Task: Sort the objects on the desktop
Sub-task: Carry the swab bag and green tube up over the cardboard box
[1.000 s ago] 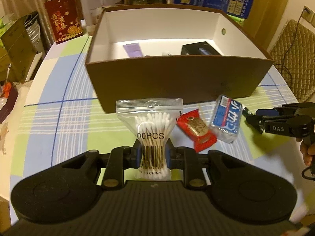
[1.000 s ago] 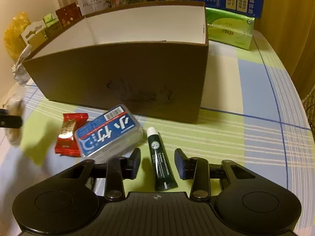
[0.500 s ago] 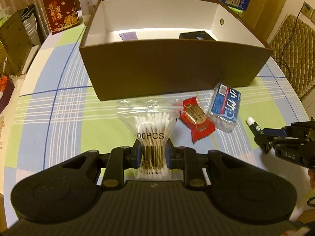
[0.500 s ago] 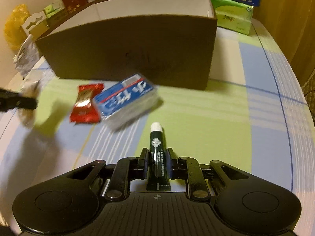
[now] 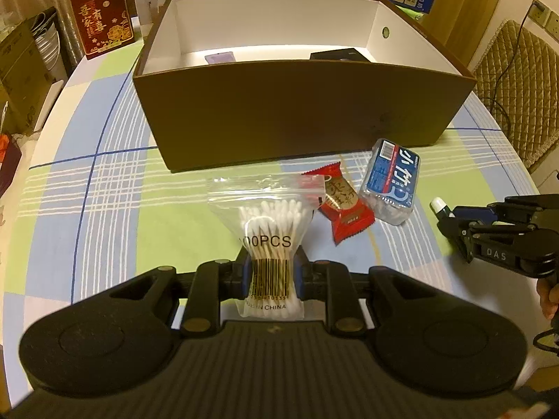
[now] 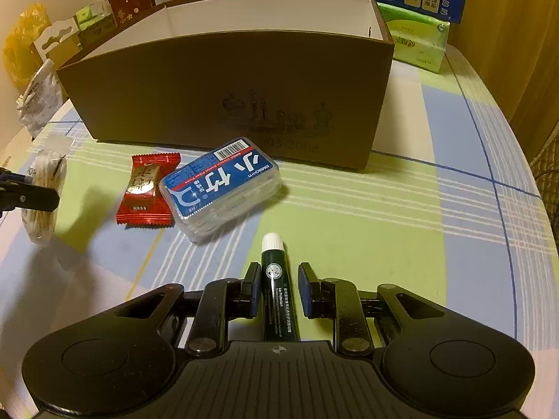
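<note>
The left gripper [image 5: 271, 277] is clamped on the lower end of a clear zip bag of cotton swabs [image 5: 267, 223], its blue pads pinching the barcode area so the bag stands up ahead of the fingers. Just beyond and to the right of the bag lies a red candy packet [image 5: 344, 206], partly under the bag's top corner, and beside that a blue-labelled floss box [image 5: 391, 181]. Farther ahead stands the open brown cardboard box [image 5: 297, 104], white inside, with a dark item and a small purple one on its floor.

The right gripper [image 6: 279, 288] has a dark green tube with a white cap [image 6: 277, 286] lying between its fingers; the jaws are opening, the left pad at the tube's side and a gap showing at the right pad. Ahead to its left are the floss box and candy packet on the checked tablecloth [image 6: 349, 216], the brown box behind them.
</note>
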### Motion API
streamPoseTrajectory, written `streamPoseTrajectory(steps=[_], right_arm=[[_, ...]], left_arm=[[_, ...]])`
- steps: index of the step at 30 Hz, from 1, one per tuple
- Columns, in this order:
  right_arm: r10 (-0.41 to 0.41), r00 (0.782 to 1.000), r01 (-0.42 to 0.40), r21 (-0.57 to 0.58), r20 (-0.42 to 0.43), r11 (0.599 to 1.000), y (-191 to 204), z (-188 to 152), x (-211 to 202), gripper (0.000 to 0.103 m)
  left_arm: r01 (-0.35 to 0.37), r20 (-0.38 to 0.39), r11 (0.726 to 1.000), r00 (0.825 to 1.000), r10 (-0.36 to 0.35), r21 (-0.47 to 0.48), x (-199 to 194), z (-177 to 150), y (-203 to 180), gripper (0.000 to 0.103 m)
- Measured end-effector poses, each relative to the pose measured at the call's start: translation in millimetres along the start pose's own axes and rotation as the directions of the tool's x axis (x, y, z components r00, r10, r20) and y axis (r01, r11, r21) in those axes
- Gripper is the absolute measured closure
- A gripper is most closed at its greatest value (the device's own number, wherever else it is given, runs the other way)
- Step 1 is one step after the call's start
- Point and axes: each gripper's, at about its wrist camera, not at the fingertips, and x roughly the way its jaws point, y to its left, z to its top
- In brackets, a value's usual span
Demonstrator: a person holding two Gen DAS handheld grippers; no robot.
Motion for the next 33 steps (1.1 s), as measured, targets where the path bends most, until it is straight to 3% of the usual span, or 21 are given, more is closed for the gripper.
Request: streamPoseTrajectory(steps=[6, 9, 17, 25, 33], right_arm=[[-0.005, 1.000, 0.005, -0.017, -0.010, 1.000, 2, 1, 1, 0.083], [0.011, 1.000, -0.011, -0.024, -0.021, 1.000, 4, 0, -1, 0.089], [0.112, 0.991, -0.113, -0.013, -0.073, 0.994, 10, -5, -12, 0.089], [0.181, 0.983, -0.181, -0.026, 0.007, 0.983, 17, 16, -48, 0.089], [0.237, 0.961, -0.235, -0.029, 0.141, 0.971, 21, 72, -78, 0.089]], left_arm=[[-0.007, -0.002, 1.000, 1.000, 0.007, -0.014, -2, -3, 2, 0.084], [-0.006, -0.001, 1.000, 1.000, 0.006, -0.020, -4, -3, 4, 0.084], [0.008, 0.021, 1.000, 1.000, -0.008, -0.016, -17, 3, 2, 0.084], [0.034, 0.096, 0.999, 0.995, -0.032, -0.015, -41, 27, 2, 0.084], [0.044, 0.157, 0.999, 0.987, -0.046, 0.014, -49, 70, 0, 0.084]])
